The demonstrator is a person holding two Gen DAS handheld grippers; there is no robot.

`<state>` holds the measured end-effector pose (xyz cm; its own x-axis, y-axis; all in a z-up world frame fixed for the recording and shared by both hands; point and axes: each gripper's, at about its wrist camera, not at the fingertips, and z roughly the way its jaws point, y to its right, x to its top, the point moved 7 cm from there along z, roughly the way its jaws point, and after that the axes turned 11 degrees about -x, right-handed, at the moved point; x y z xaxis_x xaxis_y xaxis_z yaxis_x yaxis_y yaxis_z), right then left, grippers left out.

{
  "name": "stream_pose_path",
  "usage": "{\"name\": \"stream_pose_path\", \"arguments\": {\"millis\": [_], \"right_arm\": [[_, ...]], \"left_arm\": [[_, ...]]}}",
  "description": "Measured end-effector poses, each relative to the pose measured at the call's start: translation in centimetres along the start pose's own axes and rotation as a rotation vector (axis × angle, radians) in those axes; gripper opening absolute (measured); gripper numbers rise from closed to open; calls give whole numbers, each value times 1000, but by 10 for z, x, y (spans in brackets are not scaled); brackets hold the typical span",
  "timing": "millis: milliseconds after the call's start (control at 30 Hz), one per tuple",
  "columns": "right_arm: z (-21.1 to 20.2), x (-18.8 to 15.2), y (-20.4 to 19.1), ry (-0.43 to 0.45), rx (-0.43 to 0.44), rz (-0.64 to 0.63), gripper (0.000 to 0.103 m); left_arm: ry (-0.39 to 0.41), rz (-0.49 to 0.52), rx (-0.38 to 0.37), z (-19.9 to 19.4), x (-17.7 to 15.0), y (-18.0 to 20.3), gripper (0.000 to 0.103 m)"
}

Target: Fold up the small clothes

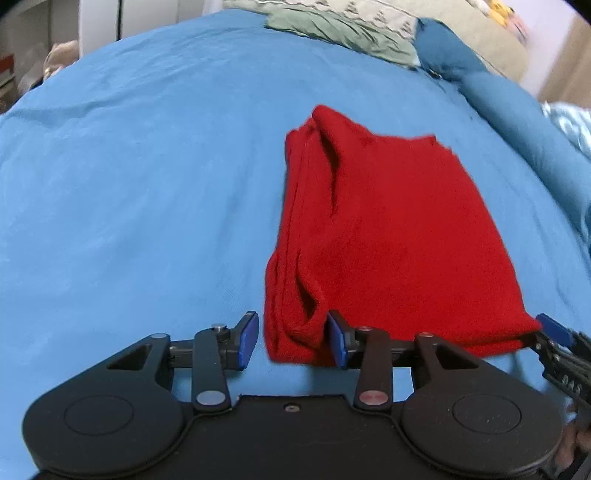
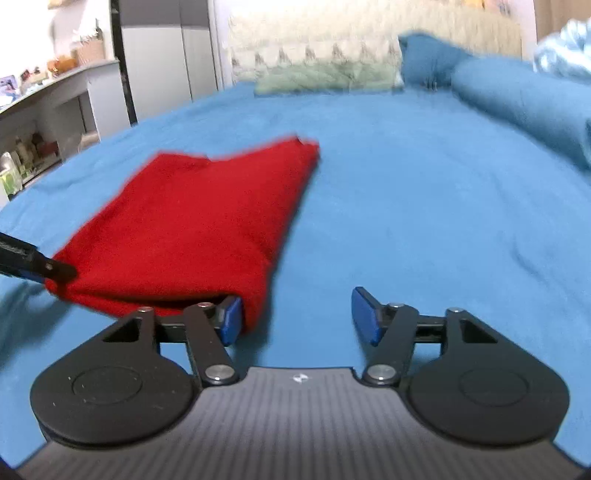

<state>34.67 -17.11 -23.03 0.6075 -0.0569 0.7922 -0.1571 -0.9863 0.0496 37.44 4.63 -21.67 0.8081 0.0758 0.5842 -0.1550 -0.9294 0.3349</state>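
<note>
A folded red garment (image 1: 388,236) lies on the blue bed sheet (image 1: 129,184). My left gripper (image 1: 293,339) is open, its jaws astride the garment's near left corner, the right pad (image 1: 338,341) pressed against the cloth. The right gripper's tip (image 1: 554,328) shows at the garment's near right corner. In the right wrist view the garment (image 2: 192,229) lies left of centre. My right gripper (image 2: 297,317) is open, its left pad (image 2: 231,319) touching the garment's near right corner, its right pad over bare sheet. The left gripper's finger (image 2: 40,267) touches the garment's left corner.
A green cloth (image 1: 340,33) and patterned pillow (image 2: 314,51) lie at the head of the bed. A rolled blue duvet (image 1: 517,118) runs along the right side. A grey desk with clutter (image 2: 48,107) and a wardrobe (image 2: 162,48) stand left of the bed.
</note>
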Motion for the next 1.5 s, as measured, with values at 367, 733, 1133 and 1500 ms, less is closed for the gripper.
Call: {"name": "stream_pose_path", "arguments": {"millis": [367, 733, 1133, 1500], "right_arm": [[-32, 24, 16, -78, 198, -66, 85], [24, 131, 20, -356, 343, 174, 103], [104, 102, -19, -412, 319, 227, 80], [67, 131, -28, -295, 310, 170, 36]], "left_arm": [[46, 120, 33, -40, 11, 25, 54], [57, -8, -135, -3, 100, -19, 97], [-31, -69, -211, 64, 99, -35, 69], [7, 64, -189, 25, 109, 1, 29]]}}
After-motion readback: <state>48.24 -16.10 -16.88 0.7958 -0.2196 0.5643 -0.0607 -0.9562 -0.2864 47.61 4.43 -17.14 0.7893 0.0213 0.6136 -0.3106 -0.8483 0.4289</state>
